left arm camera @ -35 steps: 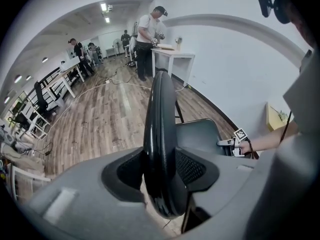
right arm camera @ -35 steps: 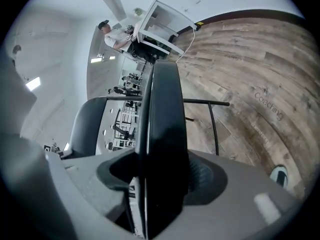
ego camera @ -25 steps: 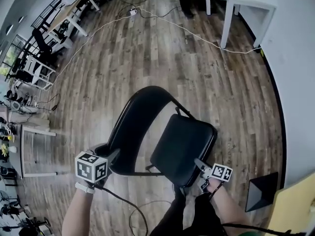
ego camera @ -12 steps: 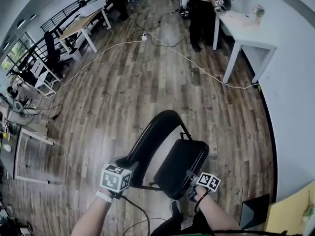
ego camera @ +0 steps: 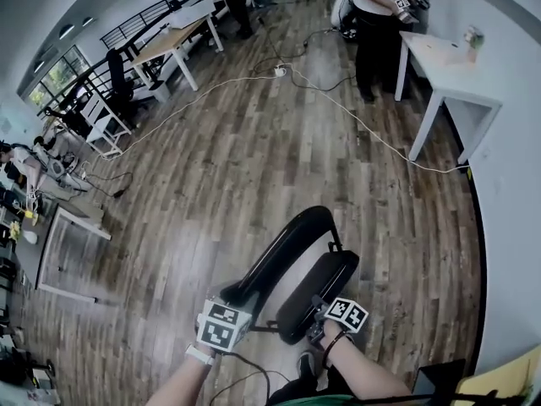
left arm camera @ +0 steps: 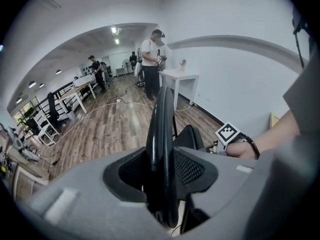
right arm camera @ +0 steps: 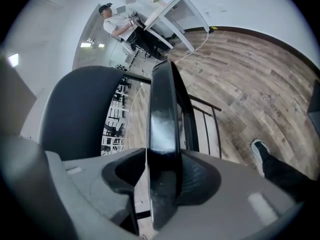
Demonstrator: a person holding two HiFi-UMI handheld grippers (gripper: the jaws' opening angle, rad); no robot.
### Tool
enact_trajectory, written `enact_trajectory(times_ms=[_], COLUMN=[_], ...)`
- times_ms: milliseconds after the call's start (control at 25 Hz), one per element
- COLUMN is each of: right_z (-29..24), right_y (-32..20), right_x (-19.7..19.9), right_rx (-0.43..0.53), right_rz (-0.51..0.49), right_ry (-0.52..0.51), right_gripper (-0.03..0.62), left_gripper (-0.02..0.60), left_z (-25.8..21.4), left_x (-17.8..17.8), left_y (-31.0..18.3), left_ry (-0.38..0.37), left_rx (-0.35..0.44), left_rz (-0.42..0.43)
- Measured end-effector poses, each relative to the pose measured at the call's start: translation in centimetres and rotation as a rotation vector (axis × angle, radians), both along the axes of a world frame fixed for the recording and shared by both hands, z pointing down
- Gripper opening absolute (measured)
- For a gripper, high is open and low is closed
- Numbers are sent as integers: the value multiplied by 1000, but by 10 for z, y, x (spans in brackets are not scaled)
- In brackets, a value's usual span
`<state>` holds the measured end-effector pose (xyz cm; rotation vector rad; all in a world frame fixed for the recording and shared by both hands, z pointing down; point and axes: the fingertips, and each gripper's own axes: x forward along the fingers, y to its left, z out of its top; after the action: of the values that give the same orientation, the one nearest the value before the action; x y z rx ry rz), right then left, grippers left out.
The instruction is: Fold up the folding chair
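The black folding chair (ego camera: 296,265) stands on the wood floor right in front of me, nearly flat. Its seat (ego camera: 319,288) is tipped up close to the curved backrest (ego camera: 283,248). My left gripper (ego camera: 235,304) is shut on the backrest's rim (left arm camera: 161,129), which runs straight up between its jaws. My right gripper (ego camera: 319,321) grips the seat's edge (right arm camera: 162,129); its jaws are closing and the pads press on that edge. In the right gripper view the backrest (right arm camera: 75,109) looms at the left. The right gripper's marker cube (left arm camera: 228,133) shows in the left gripper view.
A person (ego camera: 376,24) stands at a white table (ego camera: 448,62) by the right wall. A white cable (ego camera: 338,100) crosses the floor beyond the chair. Desks (ego camera: 169,41) and office chairs line the far left. My shoe (ego camera: 306,366) is just under the chair.
The seat has swung up towards the backrest, so the chair looks much narrower. Both grippers have risen, and the right one has moved in towards the left one.
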<state>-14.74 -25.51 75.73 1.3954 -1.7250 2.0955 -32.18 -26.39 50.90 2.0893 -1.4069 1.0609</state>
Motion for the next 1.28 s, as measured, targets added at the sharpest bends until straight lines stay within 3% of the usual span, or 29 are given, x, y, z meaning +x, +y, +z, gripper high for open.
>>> enact_trajectory(times_ms=[360, 680, 840, 1000, 1280], right_z=[-15, -24, -19, -23, -71], right_y=[-28, -44, -45, -43, -52], right_x=[-55, -84, -93, -106, -67], right_rx=[-92, -135, -106, -50, 84], right_rz=[-155, -145, -169, -272, -335], right_ry=[-13, 78, 12, -46, -54], right_gripper=[189, 210, 210, 233, 235], left_gripper=[172, 173, 176, 181, 185], left_z=[-11, -19, -11, -12, -18], left_x=[23, 33, 21, 5, -5], left_y=[8, 14, 11, 9, -3], left_ry=[-98, -152, -156, -161, -148], left_rx=[53, 97, 122, 136, 122], left_rz=[-36, -63, -61, -88, -97])
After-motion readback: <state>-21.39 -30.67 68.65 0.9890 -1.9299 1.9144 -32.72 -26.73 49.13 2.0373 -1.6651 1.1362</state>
